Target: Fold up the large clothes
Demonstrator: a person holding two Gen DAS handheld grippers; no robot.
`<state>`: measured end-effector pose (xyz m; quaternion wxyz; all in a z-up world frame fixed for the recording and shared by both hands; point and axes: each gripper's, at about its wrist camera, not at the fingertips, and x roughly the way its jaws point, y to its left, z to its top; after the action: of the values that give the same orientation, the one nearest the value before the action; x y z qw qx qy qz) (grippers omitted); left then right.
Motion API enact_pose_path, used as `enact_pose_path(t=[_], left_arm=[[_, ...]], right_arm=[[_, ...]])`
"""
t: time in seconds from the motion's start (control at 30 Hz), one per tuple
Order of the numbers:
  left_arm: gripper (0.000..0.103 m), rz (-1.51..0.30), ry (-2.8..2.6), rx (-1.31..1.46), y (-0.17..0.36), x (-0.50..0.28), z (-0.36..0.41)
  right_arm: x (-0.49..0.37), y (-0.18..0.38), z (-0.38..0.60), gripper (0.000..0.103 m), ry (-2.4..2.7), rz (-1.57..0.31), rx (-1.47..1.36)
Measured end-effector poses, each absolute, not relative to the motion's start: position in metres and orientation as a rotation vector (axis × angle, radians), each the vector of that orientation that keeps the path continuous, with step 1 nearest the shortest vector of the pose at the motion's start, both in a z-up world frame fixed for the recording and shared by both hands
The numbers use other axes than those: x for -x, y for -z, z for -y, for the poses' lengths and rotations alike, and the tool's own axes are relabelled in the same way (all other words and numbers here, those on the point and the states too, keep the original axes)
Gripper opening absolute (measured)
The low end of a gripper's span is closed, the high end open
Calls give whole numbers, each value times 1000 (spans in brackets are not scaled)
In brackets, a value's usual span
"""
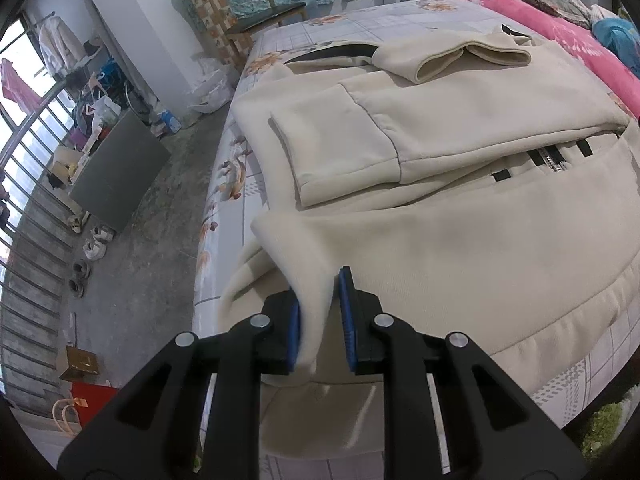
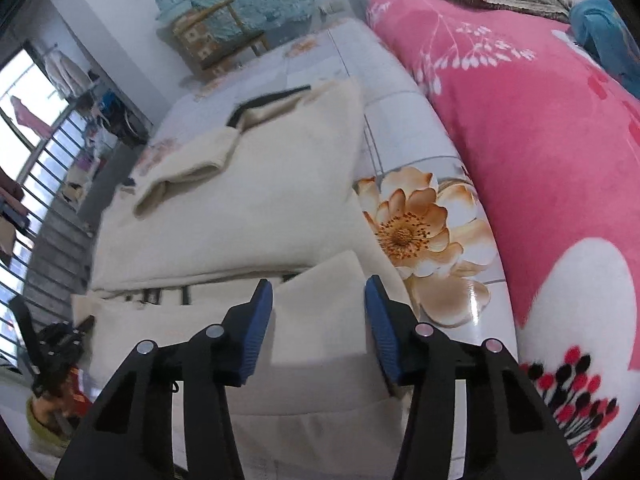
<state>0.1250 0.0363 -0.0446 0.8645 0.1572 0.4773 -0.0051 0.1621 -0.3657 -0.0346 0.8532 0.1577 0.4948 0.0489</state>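
A large cream zip-up sweatshirt [image 1: 460,120] lies on the bed, both sleeves folded in over its body, with black trim and a zipper [image 1: 552,160] showing. My left gripper [image 1: 320,320] stands at the near hem corner with a fold of cream cloth between its blue pads; the jaws stand a little apart with a gap at the right pad. In the right wrist view the sweatshirt [image 2: 248,208] fills the middle. My right gripper [image 2: 318,328] is open, its jaws wide on either side of the other hem corner, which lies between them ungripped.
The bed has a floral sheet [image 2: 408,232]. A pink floral blanket [image 2: 540,152] lies along the bed's right side. A wooden chair [image 1: 256,16] stands beyond the bed's far end. Left of the bed are concrete floor, shoes [image 1: 96,244], a grey box [image 1: 120,168] and window bars.
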Motion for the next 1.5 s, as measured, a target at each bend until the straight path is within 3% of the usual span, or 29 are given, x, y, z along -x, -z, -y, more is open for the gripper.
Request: enact_pose_path(t=[0.2,0.53,1.1,1.37,1.5], left_arm=[[17,-1008,9,-329,44,-126,-36],[17,-1017,7,-331,45,-127,-36],[18,-1012,5,-347,46,-125,-36],[18,-995,-4,-366,46,-122,-33],[10,-958,-21,-359,42,-115,-36]], right_arm=[[-150,38,361,46,-95,-1089,-277],[-154,39,342,24,-28,-1105,-75],[-151,43,316,22,71,-1075,151],[-147,39,315,9,100,-1050,139],[-139,31,311,6,117,-1006,147]])
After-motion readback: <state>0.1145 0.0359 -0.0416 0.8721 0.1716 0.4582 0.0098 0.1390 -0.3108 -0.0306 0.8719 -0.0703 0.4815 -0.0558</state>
